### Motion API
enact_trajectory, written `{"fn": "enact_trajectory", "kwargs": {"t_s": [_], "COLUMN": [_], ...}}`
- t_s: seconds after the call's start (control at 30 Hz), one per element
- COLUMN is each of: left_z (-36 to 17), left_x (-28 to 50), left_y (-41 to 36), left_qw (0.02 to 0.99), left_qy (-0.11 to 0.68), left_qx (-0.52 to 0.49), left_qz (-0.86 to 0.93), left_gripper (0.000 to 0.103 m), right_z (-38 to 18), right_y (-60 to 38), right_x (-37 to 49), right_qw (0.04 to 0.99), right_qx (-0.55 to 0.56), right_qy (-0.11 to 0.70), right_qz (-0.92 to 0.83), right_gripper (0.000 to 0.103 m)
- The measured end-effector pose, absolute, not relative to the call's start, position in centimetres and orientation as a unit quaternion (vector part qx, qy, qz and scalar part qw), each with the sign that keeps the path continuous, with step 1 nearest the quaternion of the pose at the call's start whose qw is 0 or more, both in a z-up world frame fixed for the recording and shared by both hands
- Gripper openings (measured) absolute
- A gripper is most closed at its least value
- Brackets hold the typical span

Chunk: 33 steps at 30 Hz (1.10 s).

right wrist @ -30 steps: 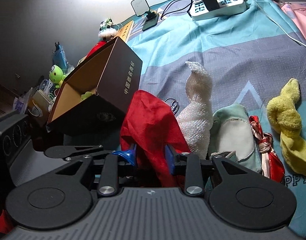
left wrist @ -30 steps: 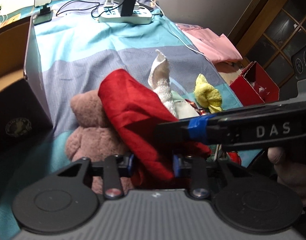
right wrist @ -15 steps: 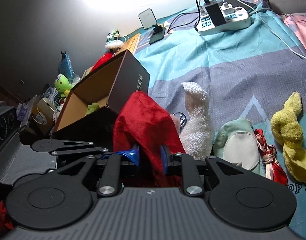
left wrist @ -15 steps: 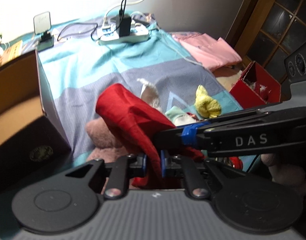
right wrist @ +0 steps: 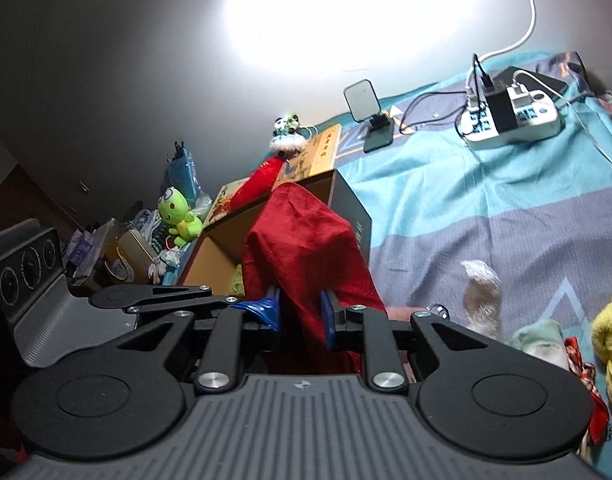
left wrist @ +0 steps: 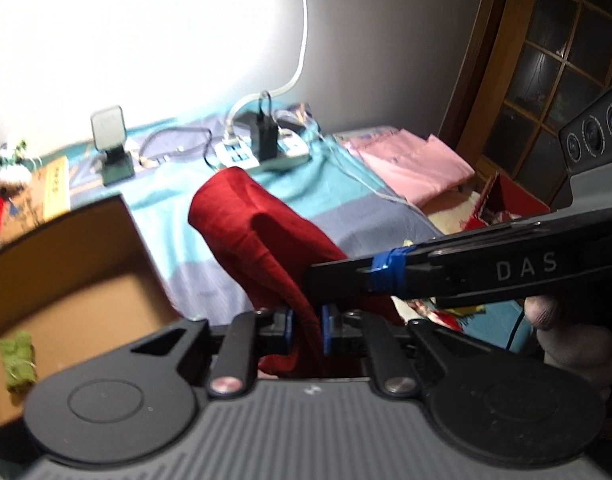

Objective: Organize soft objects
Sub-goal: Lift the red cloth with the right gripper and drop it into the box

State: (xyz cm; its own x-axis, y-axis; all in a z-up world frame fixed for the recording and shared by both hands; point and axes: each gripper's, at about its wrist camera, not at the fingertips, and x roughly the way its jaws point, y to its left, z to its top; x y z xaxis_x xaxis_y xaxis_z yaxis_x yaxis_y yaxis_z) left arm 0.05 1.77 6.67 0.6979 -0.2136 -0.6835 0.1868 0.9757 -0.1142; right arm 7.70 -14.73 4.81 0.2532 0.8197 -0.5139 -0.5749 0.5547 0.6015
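A red cloth (left wrist: pixel 262 236) hangs in the air between both grippers. My left gripper (left wrist: pixel 306 330) is shut on its lower edge. My right gripper (right wrist: pixel 300 314) is shut on the same red cloth (right wrist: pixel 306 248), and its arm crosses the left wrist view. An open brown cardboard box (left wrist: pixel 66 272) stands at the left with a small green soft item (left wrist: pixel 18 360) inside; the box (right wrist: pixel 214 256) sits just behind the cloth in the right wrist view. A white towel (right wrist: pixel 481 292), a pale green piece (right wrist: pixel 541 340), a red patterned scarf (right wrist: pixel 581 368) and a yellow cloth (right wrist: pixel 609 336) lie on the bed.
A white power strip (right wrist: pixel 513 116) with cables and a small stand (left wrist: pixel 112 148) sit at the far end of the blue and grey bedspread (right wrist: pixel 465 184). Pink folded fabric (left wrist: pixel 413 164) and a red box (left wrist: pixel 509 204) are at the right. Toys, including a green frog (right wrist: pixel 178 216), crowd the left.
Both grippers have lifted the red cloth well above the bed and carried it left toward the open box. The pink plush bear beneath has dropped out of the left wrist view.
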Motion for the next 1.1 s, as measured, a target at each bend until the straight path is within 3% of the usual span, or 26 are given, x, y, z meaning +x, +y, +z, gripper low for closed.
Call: {"fn": "enact_trajectory", "kwargs": {"t_s": [0.27, 0.43, 0.87, 1.0, 1.07, 1.1], "left_z": [10.7, 10.4, 0.9, -1.0, -1.3, -1.4], "left_x": [-0.4, -0.2, -0.1, -1.2, -1.8, -2.0], "left_y": [9.5, 15.8, 27.7, 29.0, 29.1, 29.2], "left_qw": [0.951, 0.95, 0.89, 0.875, 0.873, 0.872], "left_qy": [0.306, 0.31, 0.435, 0.459, 0.462, 0.462], "left_qx": [0.004, -0.004, -0.046, -0.059, -0.055, -0.049], "left_qz": [-0.037, 0.024, 0.129, 0.141, 0.147, 0.155], "left_gripper": [0.009, 0.009, 0.008, 0.013, 0.027, 0.053], "right_z": [8.4, 7.7, -1.2, -3.1, -3.3, -3.3], "right_y": [-6.8, 0.2, 13.2, 14.4, 14.5, 14.4], "right_x": [9.0, 9.8, 8.7, 7.9, 7.6, 7.5], "right_qw": [0.766, 0.756, 0.713, 0.702, 0.701, 0.7], "right_qx": [0.155, 0.138, 0.1, 0.096, 0.093, 0.094], "right_qy": [0.363, 0.363, 0.478, 0.507, 0.514, 0.517], "right_qz": [0.508, 0.526, 0.503, 0.491, 0.486, 0.483], "right_gripper": [0.002, 0.002, 0.002, 0.003, 0.008, 0.008]}}
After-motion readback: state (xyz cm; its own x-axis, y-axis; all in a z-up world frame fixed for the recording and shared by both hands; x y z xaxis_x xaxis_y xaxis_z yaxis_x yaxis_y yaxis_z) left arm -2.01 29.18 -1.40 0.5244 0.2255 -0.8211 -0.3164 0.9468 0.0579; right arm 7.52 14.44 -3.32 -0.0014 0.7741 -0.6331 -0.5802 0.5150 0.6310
